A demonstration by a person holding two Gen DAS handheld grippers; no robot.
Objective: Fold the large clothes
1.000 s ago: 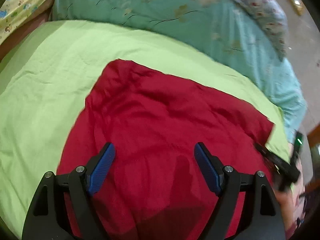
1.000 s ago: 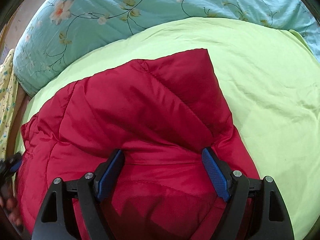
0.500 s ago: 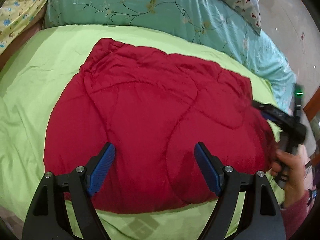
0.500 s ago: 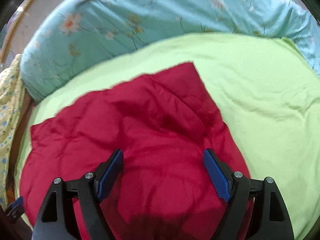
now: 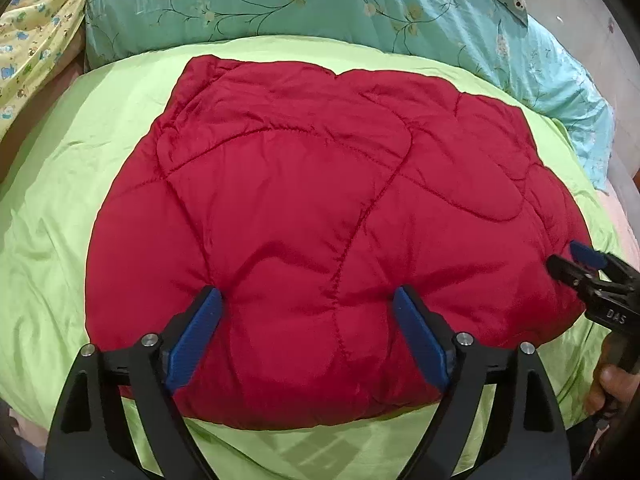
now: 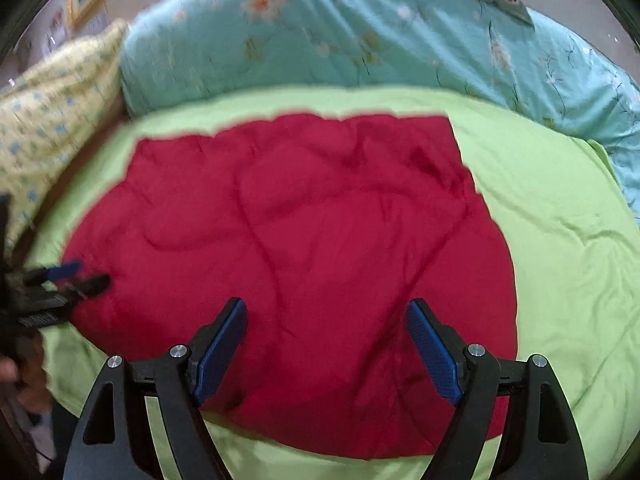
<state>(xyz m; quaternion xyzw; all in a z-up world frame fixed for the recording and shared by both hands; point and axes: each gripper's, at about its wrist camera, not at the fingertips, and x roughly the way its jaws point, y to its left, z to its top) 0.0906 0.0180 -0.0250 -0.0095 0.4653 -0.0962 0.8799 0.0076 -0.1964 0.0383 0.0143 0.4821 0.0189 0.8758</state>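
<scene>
A red quilted garment (image 5: 320,200) lies folded in a puffy bundle on the lime green sheet (image 5: 48,240). My left gripper (image 5: 306,296) hovers over its near edge. Its jaws are opening, the red fabric lies below them and the pads press on nothing. In the right wrist view the same garment (image 6: 300,240) fills the middle, and my right gripper (image 6: 326,308) stands open above its near part, holding nothing. Each gripper shows in the other's view: the right gripper (image 5: 576,264) at the garment's right edge, the left gripper (image 6: 68,276), blurred, at its left edge.
A teal floral duvet (image 5: 320,0) is bunched along the far side of the bed. A yellow patterned cloth (image 5: 36,32) lies at the far left. A hand (image 5: 608,388) holds the right gripper's handle. The sheet's near edge (image 5: 320,452) runs under my left gripper.
Both grippers have drawn back from the garment, so its whole folded outline now shows. The right wrist view swung left and is blurred. The left jaws stand slightly wider.
</scene>
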